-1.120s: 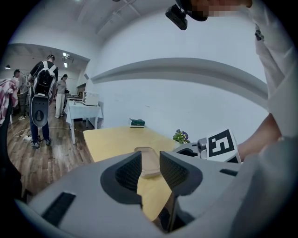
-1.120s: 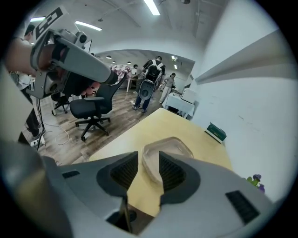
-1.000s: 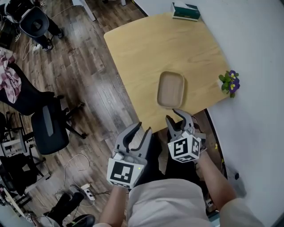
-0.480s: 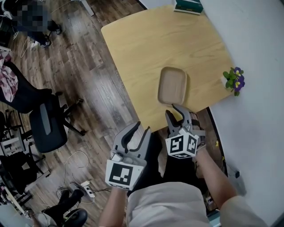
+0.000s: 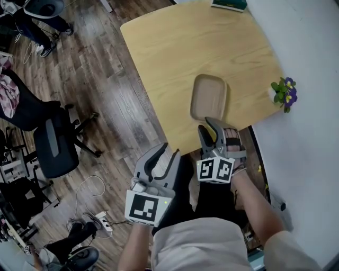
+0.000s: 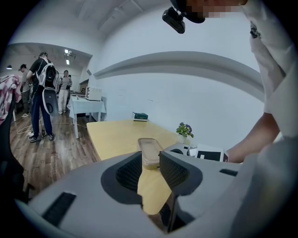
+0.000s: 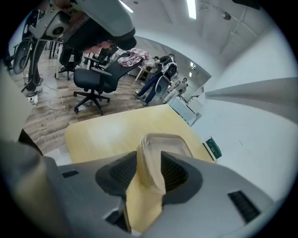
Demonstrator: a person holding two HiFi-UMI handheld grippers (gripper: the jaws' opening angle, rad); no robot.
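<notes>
Right gripper (image 5: 212, 127): released, jaws standing apart. It sits at the near short end of the tray (image 5: 208, 98), tips right at the rim. In the right gripper view the tray's near end shows up in the gap between the two jaws, and neither jaw is pressed in on it. I cannot tell whether a tip actually touches the rim.

Left gripper (image 5: 166, 153): also released, jaws apart, with nothing between them. It hangs well short of the tray and to its left, off the worktop (image 5: 175, 58) and over the wooden floor (image 5: 100, 79). In the left gripper view the tray shows only in the distance through the gap.

Tray: beige, shallow, with rounded corners, and lying flat. It is on the worktop near the edge closest to me, long axis pointing away from me. It looks empty.

Around the tray:
- A small plant with purple flowers (image 5: 283, 92) stands to the tray's right, apart from it, by the white wall (image 5: 312, 63).
- A green book (image 5: 229, 4) lies well beyond the tray's far end, at the far edge of the worktop.
- A black office chair (image 5: 53, 148) stands well to the tray's left on the floor.
- A power strip (image 5: 100, 219) and cable lie on the floor, nearer me than the tray and to its left.
- People (image 6: 42, 93) stand far beyond the tray in the left gripper view.
</notes>
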